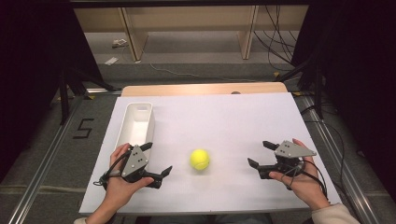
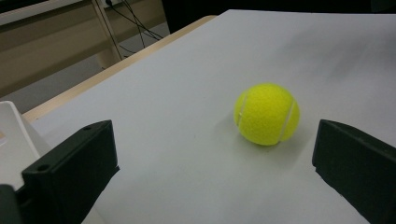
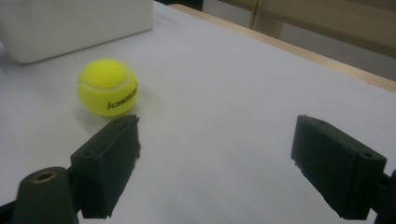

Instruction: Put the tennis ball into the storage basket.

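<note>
White paper covers the worktop (image 1: 224,116), where the tennis ball (image 1: 200,159) rests free at lower centre, between the left gripper (image 1: 159,161) and right gripper (image 1: 259,154), both spread wide and empty; an off-centre closure would likely send it rolling.

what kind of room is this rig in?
Likely a lab or recording workspace: a white-covered table ringed by black curtains, loose cables on the floor, and a taped number 5 beside it.
</note>
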### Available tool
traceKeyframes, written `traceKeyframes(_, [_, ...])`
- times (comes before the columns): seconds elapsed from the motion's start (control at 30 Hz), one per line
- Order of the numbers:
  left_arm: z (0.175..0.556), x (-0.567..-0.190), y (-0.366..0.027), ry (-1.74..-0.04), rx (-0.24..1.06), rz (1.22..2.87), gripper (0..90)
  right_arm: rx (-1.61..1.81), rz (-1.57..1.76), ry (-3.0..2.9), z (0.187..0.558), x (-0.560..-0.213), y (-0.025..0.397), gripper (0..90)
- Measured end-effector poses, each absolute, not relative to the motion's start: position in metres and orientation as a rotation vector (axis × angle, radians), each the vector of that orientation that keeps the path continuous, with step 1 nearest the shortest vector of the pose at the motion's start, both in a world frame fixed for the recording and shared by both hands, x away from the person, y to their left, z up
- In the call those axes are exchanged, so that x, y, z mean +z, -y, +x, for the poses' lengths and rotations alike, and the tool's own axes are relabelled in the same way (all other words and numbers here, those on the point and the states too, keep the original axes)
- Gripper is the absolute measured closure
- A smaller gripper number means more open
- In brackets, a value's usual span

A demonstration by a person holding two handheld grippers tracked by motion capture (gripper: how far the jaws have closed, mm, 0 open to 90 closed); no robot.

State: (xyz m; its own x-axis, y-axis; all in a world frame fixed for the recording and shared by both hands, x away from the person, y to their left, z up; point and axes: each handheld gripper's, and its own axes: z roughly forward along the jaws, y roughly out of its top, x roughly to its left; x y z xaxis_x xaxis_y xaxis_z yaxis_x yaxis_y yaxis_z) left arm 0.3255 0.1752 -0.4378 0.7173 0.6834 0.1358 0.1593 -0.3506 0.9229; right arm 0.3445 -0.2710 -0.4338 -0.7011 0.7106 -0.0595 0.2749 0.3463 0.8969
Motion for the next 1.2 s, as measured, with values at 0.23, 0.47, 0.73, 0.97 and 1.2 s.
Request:
traceKeyframes(0.23, [0.325,-0.437,-0.176,-0.651,0.637,1.879,0.0,1.318,0.856,-2.173,0.344,-0.434,0.269,16.1])
traceKeyframes(0.47, [0.324,-0.436,-0.176,-0.646,0.636,1.880,0.0,1.312,0.849,-2.189,0.346,-0.435,0.263,15.9])
traceKeyframes(0.73, [0.324,-0.437,-0.175,-0.646,0.631,1.877,0.0,1.291,0.824,-2.212,0.349,-0.437,0.251,15.9])
traceKeyframes(0.97, [0.324,-0.436,-0.175,-0.648,0.631,1.877,0.0,1.299,0.807,-2.221,0.352,-0.437,0.243,16.0])
traceKeyframes(1.2, [0.324,-0.437,-0.174,-0.647,0.629,1.878,0.0,1.303,0.779,-2.243,0.354,-0.439,0.231,16.0])
